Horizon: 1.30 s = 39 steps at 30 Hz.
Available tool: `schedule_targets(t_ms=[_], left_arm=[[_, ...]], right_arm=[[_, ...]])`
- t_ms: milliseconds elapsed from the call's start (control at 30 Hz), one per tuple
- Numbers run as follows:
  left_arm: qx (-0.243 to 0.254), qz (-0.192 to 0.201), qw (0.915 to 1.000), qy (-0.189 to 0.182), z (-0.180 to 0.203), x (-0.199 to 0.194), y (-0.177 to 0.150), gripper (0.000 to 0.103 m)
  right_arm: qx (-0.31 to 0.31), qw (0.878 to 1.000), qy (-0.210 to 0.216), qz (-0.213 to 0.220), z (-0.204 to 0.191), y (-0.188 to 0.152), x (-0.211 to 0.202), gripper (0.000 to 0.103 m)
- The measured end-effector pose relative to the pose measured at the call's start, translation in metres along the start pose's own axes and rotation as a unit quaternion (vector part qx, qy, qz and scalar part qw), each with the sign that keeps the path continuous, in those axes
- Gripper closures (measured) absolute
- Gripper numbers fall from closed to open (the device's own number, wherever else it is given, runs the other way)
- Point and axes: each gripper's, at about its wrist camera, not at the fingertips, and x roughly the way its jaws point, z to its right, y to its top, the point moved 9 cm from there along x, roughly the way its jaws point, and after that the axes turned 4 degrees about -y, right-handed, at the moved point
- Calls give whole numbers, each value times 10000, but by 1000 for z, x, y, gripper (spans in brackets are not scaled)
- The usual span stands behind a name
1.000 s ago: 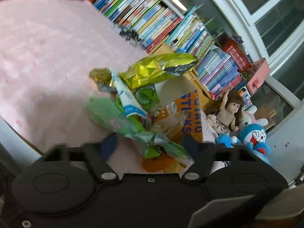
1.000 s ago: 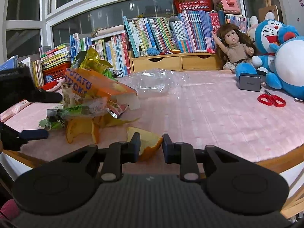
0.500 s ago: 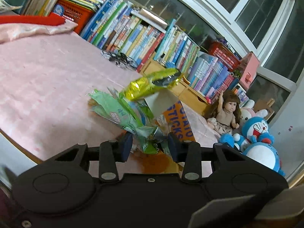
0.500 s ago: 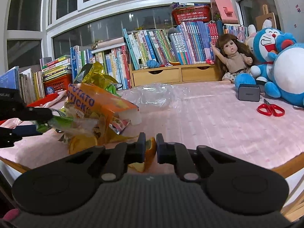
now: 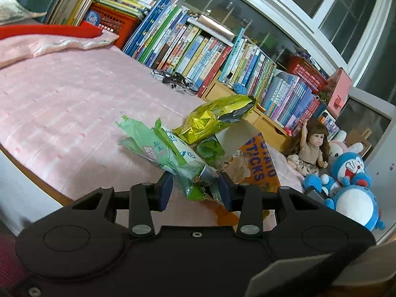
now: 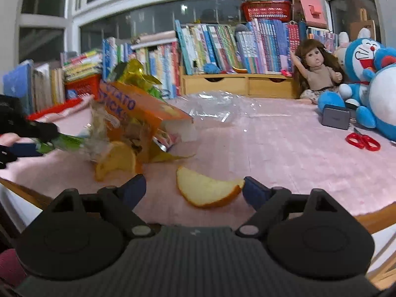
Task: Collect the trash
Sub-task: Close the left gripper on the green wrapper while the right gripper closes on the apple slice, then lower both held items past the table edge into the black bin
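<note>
Trash sits gathered at lower left of the right view, on the pink surface [image 6: 284,153]: an orange box [image 6: 138,109], wrappers and orange peel [image 6: 116,159]. The left tool [image 5: 194,190] is clamped on a green wrapper [image 5: 158,151]. The right tool [image 6: 194,188] is opening, its jaws wide around a loose peel slice [image 6: 206,189], untouched. That slice and the clear plastic [image 6: 217,109] behind remain uncollected. No bin shows; the pile's far side is hidden.
</note>
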Motion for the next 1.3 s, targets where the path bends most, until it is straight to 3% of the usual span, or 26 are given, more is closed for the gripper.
schedule_targets(t_ms=[67, 100, 333, 567, 767, 1033, 1300], left_arm=[[101, 23, 9999, -1, 1, -3, 0, 65], [141, 33, 9999, -4, 1, -5, 0, 65], [339, 61, 9994, -71, 6, -14, -1, 65], [546, -2, 9984, -153, 12, -26, -6, 65], [744, -396, 9960, -308, 18, -50, -28, 65], [1117, -842, 9897, -315, 21, -85, -69, 65], [1575, -1699, 9726, -195, 12, -92, -116, 65]], right_arm=[[126, 9999, -59, -39, 4, -1, 2, 37], [138, 9998, -133, -40, 6, 0, 2, 42], [30, 9999, -8, 145, 4, 5, -7, 55], [279, 9990, 231, 265, 3, 16, -18, 57], [368, 9975, 569, 212, -5, 14, -42, 57], [297, 9948, 952, -222, -19, -19, -78, 57], [218, 9895, 1122, -888, -30, -62, -84, 57]])
